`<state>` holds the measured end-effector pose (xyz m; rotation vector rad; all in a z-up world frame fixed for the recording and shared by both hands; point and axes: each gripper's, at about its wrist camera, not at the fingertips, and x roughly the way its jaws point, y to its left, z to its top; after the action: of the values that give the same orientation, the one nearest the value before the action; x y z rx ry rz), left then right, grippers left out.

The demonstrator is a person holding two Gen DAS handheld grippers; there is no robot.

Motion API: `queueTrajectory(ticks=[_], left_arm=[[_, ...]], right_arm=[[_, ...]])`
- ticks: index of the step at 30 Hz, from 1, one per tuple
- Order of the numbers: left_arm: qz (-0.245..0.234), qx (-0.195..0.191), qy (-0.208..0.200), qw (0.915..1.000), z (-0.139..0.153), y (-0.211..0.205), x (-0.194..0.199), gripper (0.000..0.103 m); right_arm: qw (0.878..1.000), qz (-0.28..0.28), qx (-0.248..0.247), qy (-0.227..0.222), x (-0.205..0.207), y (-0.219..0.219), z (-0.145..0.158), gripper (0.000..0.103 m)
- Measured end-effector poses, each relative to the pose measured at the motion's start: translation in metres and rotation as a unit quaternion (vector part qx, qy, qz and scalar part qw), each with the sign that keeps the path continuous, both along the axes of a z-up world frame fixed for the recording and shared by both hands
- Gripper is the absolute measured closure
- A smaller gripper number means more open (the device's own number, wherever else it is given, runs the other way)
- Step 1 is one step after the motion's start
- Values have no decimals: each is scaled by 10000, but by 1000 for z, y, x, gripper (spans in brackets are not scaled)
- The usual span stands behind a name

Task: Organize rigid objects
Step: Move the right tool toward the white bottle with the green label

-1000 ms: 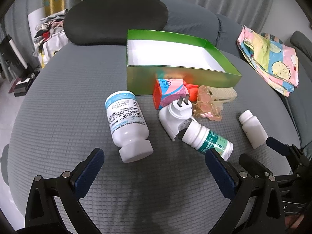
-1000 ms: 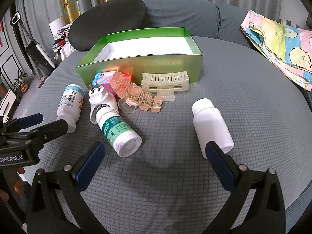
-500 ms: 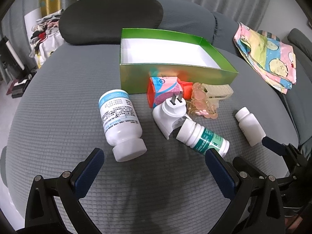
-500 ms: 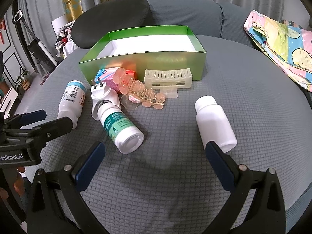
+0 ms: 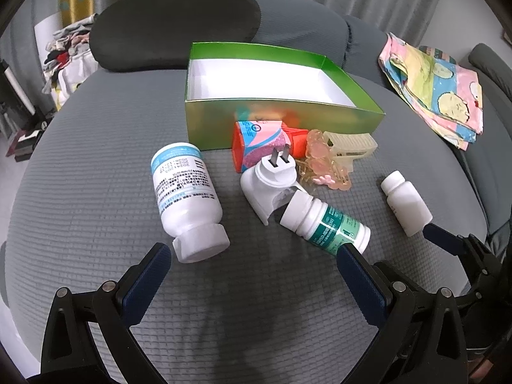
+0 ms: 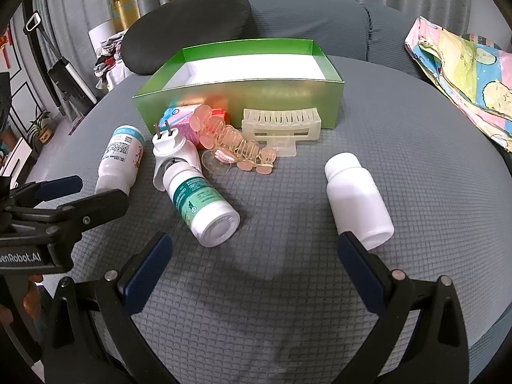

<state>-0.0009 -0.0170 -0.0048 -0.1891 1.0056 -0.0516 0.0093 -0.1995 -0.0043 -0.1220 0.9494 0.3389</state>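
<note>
On a grey quilted cushion, small items are scattered before an empty green cardboard box (image 6: 238, 108). The left tool (image 5: 252, 275) and right tool (image 6: 252, 267) are both held open, gripping nothing. A plain white plastic bottle (image 6: 356, 200) lies on its side just ahead of the right tool — nearer to it than to the left — its long axis pointing away, cap toward the box. A sideways grasp across its body seems called for.

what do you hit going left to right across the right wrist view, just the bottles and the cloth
blue-label bottle → green-label bottle → plain white bottle → patterned cloth
</note>
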Motion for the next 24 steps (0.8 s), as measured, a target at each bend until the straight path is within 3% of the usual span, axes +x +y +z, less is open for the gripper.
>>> queueTrajectory(ticks=[11, 24], left_arm=[[-77, -78, 22, 9999, -2, -4, 1, 0], [-226, -226, 66, 9995, -7, -9, 5, 0]], right_arm=[[9999, 114, 9, 22, -2, 2, -2, 2], [9994, 308, 82, 101, -1, 7, -5, 18]])
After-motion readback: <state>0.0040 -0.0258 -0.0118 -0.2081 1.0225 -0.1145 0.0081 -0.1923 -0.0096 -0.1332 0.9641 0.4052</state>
